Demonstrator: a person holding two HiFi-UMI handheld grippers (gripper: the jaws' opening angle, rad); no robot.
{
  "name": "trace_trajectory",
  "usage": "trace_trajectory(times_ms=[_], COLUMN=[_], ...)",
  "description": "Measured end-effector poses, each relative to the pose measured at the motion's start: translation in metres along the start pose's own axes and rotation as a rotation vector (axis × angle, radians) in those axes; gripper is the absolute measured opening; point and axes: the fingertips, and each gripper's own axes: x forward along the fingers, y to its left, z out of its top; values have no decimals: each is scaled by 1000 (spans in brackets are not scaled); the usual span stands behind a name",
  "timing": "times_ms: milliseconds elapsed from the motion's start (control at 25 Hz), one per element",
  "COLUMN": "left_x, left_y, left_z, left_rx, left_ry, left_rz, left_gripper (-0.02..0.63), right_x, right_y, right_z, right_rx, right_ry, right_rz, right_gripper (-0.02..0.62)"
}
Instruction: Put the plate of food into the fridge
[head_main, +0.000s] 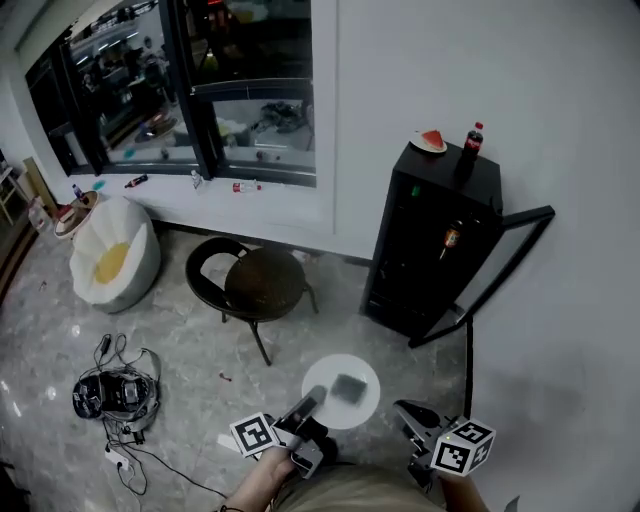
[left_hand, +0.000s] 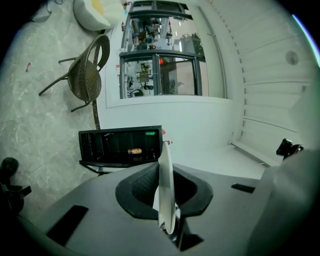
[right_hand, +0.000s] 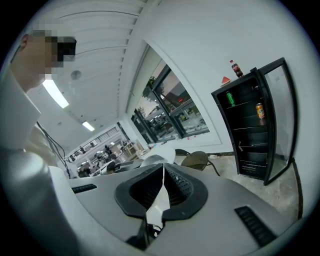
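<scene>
Grips rim of round white plate (head_main: 362, 408), grey food square (head_main: 348, 388) on top, in narrow left gripper (head_main: 315, 398). Holds right gripper (head_main: 403, 409) closed, empty, beside it. Faces open black glass-door fridge (head_main: 425, 250), well ahead of both.

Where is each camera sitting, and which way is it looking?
Head view: on the head, looking down at fridge, plate; left gripper, right gripper, forearm show.
Left gripper view: on that gripper, facing the fridge; jaws clamp the plate.
Right gripper view: on that gripper, facing the fridge; shut jaws, sleeve show.
All share the open fridge.
</scene>
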Motion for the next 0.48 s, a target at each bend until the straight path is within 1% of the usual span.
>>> trace_trajectory(times_ms=[280,480], left_x=[1,-12], left_y=[7,16], left_z=[35,45], left_rx=[-4,20], left_ry=[7,14], left_rz=[-3,32], left_gripper=[25,25], right_x=[33,42], right_y=[-1,7], right_z=[4,-7], right_rx=[2,5], right_ry=[1,29], right_rz=[-55,-57], right_gripper=[23,23])
